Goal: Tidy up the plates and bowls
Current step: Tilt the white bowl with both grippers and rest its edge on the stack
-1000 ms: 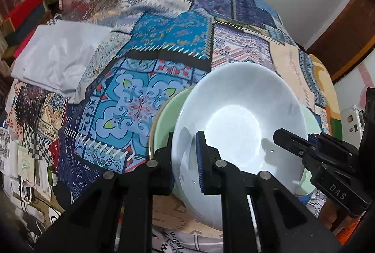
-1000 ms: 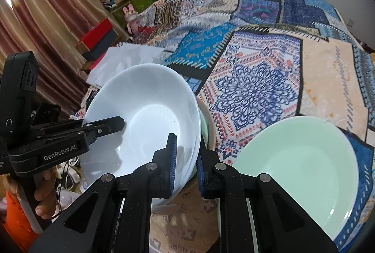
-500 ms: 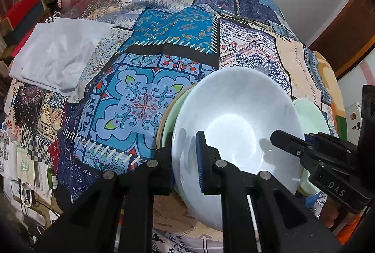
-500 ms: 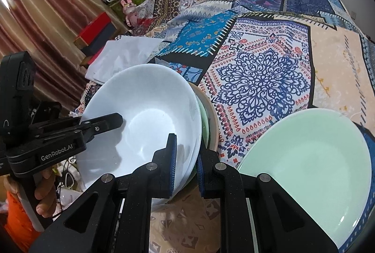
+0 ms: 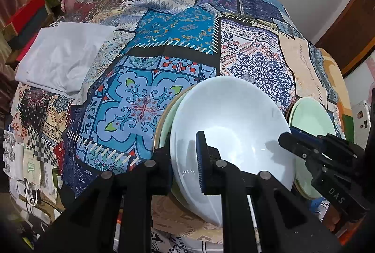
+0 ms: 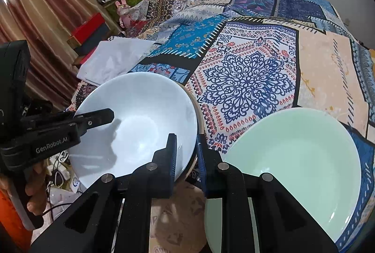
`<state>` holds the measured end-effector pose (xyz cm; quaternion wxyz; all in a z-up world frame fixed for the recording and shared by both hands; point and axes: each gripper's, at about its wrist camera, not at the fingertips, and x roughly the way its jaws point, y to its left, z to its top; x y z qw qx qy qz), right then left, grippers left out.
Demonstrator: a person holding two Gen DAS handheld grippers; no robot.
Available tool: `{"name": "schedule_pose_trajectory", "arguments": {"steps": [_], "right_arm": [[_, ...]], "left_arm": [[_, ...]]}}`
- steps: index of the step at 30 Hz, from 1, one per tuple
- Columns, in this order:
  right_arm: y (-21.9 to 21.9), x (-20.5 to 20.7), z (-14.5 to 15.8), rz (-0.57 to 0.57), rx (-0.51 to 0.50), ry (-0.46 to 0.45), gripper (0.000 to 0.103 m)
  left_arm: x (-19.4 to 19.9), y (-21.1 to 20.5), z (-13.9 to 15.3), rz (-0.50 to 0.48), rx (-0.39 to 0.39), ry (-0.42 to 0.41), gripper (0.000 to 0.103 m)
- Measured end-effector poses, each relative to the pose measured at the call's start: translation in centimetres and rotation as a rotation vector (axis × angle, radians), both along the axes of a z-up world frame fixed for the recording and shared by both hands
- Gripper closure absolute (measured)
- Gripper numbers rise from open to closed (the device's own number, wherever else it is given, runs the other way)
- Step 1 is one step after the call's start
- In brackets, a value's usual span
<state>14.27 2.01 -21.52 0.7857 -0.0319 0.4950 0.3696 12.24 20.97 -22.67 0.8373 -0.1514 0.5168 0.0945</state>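
The left gripper (image 5: pixel 185 159) points steeply down at the near edge of the bed, its two pads clenched on the near-left rim of the white bowl (image 5: pixel 230 133), one pad outside the wall and one inside. The right gripper (image 6: pixel 186 154) also tilts downward, and its jaws are opening, with the right rim of the same white bowl (image 6: pixel 138 126) between them; the pads stand close on either side of the rim, and whether they still press it cannot be told. In the right wrist view a hand (image 6: pixel 35 187) wraps the left gripper's handle at the lower left.

The white bowl sits nested on a short stack: a pale green dish (image 5: pixel 167 123) and a tan rim show under its left side. The stack rests on the patchwork bedspread (image 5: pixel 150 79) near its front edge. To the right of the stack, just beside it, lies a mint-green plate (image 6: pixel 295 159), flat on the spread. Farther off to the left, a folded white cloth (image 5: pixel 63 56) lies on the bedspread.
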Motion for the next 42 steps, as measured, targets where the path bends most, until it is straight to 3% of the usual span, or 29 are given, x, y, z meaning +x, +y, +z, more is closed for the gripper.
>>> {"name": "schedule_pose_trajectory", "arguments": {"steps": [3, 6, 9, 12, 15, 21, 28, 35, 42], "right_arm": [[-0.2, -0.1, 0.2, 0.007, 0.011, 0.002, 0.086], [-0.3, -0.1, 0.4, 0.01, 0.018, 0.002, 0.086], [-0.6, 0.0, 0.4, 0.007, 0.025, 0.01, 0.086], [-0.9, 0.0, 0.3, 0.007, 0.029, 0.016, 0.086], [-1.0, 0.0, 0.3, 0.006, 0.029, 0.018, 0.082], [-0.9, 0.0, 0.5, 0.01, 0.026, 0.002, 0.073], [-0.1, 0.6, -0.3, 0.014, 0.007, 0.017, 0.073], [0.9, 0.6, -1.4, 0.031, -0.014, 0.042, 0.073], [2.2, 0.5, -2.3, 0.052, -0.033, 0.056, 0.07]], "left_arm": [[-0.1, -0.1, 0.4, 0.0, 0.011, 0.003, 0.087], [-0.1, -0.1, 1.0, -0.001, 0.014, 0.0, 0.08], [-0.3, -0.4, 1.6, -0.008, 0.033, -0.009, 0.07], [-0.6, -1.0, 2.7, -0.016, 0.111, -0.052, 0.059], [-1.0, -1.0, 3.2, -0.032, 0.106, -0.068, 0.051], [-2.0, 0.6, 1.5, 0.013, 0.078, -0.042, 0.05], [-2.7, 1.7, -1.9, 0.028, 0.0, 0.012, 0.05], [-3.1, 3.1, -4.1, 0.038, -0.141, 0.009, 0.048], [-3.0, 2.8, -4.8, 0.022, -0.147, -0.013, 0.049]]}}
